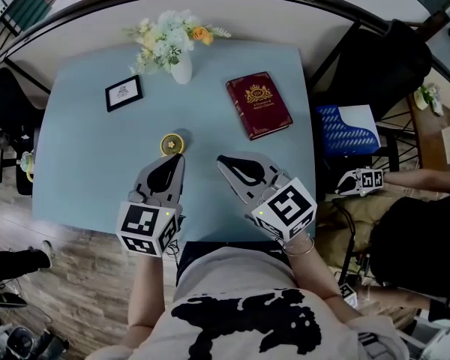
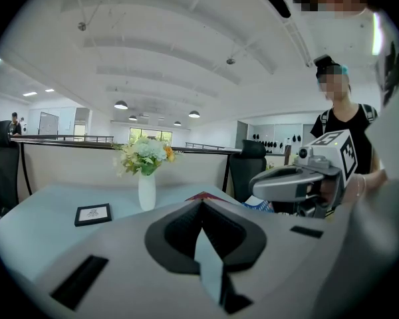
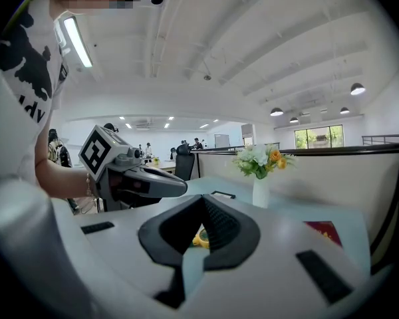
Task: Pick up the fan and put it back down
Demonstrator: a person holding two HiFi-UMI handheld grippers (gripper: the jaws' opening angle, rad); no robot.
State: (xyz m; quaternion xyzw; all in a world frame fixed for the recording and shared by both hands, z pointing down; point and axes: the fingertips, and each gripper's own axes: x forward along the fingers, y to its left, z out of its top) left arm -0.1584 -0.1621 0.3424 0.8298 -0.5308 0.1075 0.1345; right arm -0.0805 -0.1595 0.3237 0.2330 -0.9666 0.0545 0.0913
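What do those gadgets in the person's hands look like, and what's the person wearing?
The left hand-held gripper and the right hand-held gripper are each a pale grey wedge with two black-lined jaws. At its rear sits a white cube with black square markers. The person wears a light short-sleeved top with a black print, and a bracelet on the right wrist.
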